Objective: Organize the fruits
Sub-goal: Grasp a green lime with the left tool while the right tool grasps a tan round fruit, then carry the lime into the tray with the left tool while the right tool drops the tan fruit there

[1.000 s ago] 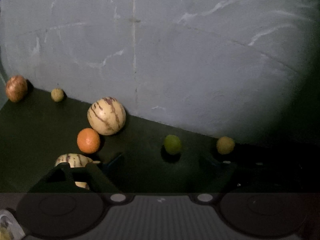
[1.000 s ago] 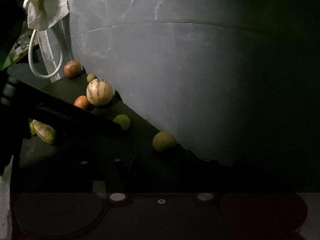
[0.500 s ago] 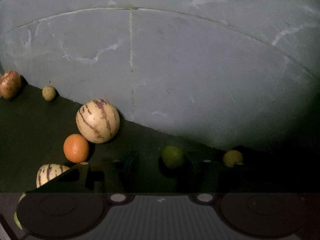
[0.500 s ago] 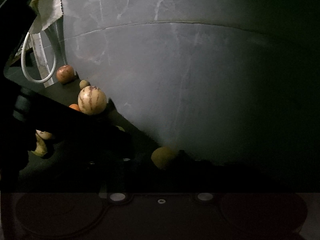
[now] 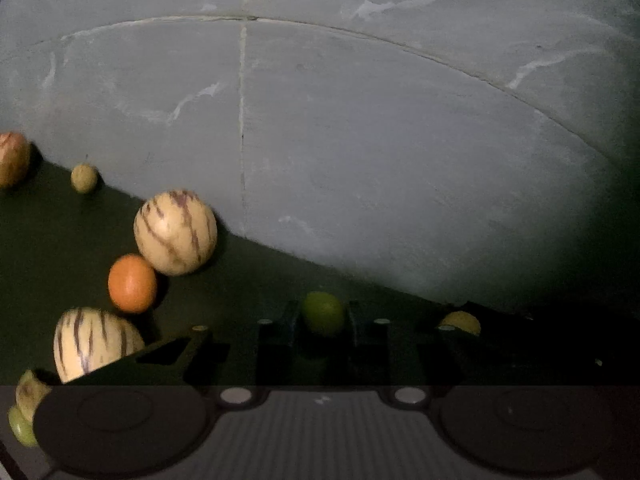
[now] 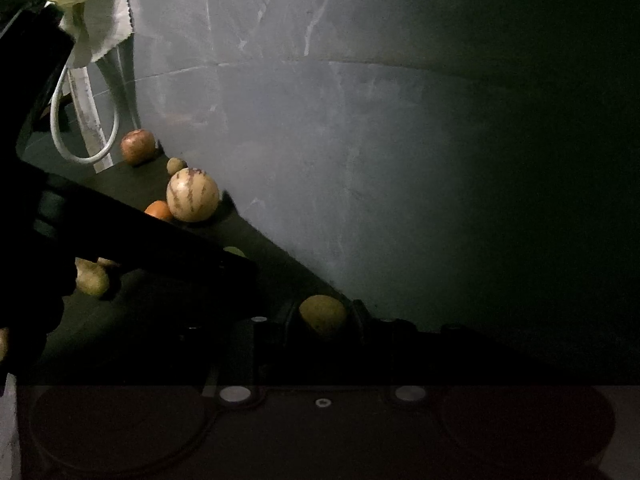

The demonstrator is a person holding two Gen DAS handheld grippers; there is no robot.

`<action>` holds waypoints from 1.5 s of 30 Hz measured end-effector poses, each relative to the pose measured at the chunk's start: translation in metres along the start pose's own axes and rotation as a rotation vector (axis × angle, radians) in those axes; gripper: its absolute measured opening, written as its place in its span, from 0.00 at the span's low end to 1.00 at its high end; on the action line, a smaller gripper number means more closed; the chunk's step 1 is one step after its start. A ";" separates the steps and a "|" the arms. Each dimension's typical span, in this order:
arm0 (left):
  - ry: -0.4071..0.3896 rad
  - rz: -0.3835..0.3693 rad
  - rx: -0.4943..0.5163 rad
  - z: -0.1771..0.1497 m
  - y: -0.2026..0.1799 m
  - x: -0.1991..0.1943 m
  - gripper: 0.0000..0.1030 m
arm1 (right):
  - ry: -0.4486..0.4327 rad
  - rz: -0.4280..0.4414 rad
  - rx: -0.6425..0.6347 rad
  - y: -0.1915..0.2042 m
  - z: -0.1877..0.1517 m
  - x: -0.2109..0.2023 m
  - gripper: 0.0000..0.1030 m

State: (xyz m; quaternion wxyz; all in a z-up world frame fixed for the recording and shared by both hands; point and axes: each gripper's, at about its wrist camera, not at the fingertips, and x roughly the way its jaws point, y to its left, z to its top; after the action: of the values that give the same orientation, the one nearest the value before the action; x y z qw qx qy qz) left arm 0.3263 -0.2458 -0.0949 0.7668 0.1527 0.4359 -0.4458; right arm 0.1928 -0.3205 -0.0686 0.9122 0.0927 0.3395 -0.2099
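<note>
My left gripper [image 5: 323,322] clamps the green lime [image 5: 323,313], my right gripper [image 6: 323,320] the yellow lemon [image 6: 322,314], both jaws just closed, ready for lifting and sorting.

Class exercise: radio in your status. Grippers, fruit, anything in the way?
Left gripper just closed on green lime. Right gripper just closed on yellow fruit. Both fruits sit on dark counter by wall. Nothing blocking.

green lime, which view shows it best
The left wrist view. There the green lime sits centred and whole between the fingers of the left gripper, which is shut on it. In the right wrist view only a sliver of it peeks above the dark left gripper body; the rest is hidden.
</note>
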 end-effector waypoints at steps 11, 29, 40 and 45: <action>-0.050 -0.052 -0.120 -0.055 0.006 -0.068 0.24 | 0.017 0.004 -0.033 0.030 -0.016 -0.074 0.29; -0.167 0.143 -0.392 -0.146 0.120 -0.214 0.24 | 0.051 0.327 -0.258 0.180 -0.011 -0.093 0.30; -0.142 0.279 -0.494 -0.193 0.180 -0.230 0.24 | 0.131 0.410 -0.365 0.240 -0.033 -0.071 0.30; -0.121 0.294 -0.494 -0.204 0.193 -0.224 0.24 | 0.143 0.405 -0.382 0.250 -0.038 -0.062 0.30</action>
State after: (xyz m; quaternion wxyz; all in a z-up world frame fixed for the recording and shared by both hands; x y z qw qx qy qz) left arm 0.3251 0.1118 -0.0617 0.8617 -0.0037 0.4579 -0.2185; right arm 0.2396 -0.0648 -0.0496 0.9102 -0.0004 0.4109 0.0512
